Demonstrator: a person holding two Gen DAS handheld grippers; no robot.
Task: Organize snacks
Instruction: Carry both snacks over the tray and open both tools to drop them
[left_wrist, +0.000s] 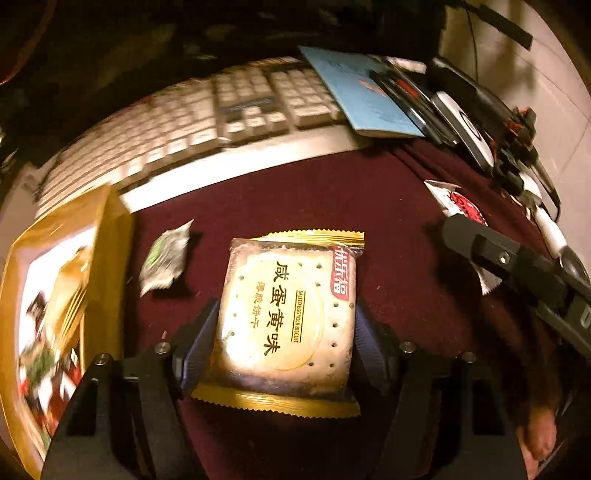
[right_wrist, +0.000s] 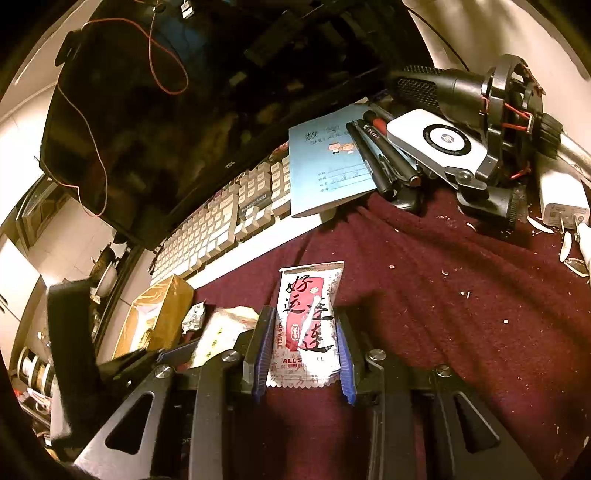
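Jaws, left: left gripper (left_wrist: 286, 325) stood wide, its blue pads (left_wrist: 197, 347) flanking the salted egg yolk biscuit pack (left_wrist: 291, 314); from the left wrist view I could not tell whether they pressed on it
Jaws, right: right gripper (right_wrist: 303, 347) sat part closed around the red-and-white snack packet (right_wrist: 306, 328); pads looked to touch both long edges, so I logged it as gripped
Biscuit pack, place: flat on the maroon cloth (left_wrist: 332, 192), between the left fingers, just beside the small green-and-white sachet (left_wrist: 164, 258)
Red-and-white packet, place: on the same cloth, well apart from the gold box (right_wrist: 159, 317)
Gold box: open, at the cloth's left edge by the keyboard (right_wrist: 221, 218); I judged it the likely destination, its contents too blurred to read
Progress: early to middle, by my judgement; three snacks lay loose on the cloth, none seen going into the box
Left to do: lift both flanked packs, move them to the box, then fetch the sachet
Count, loose snacks: three (one biscuit pack, one red-and-white packet, one sachet)
Count, boxes: one
Count, grippers: two
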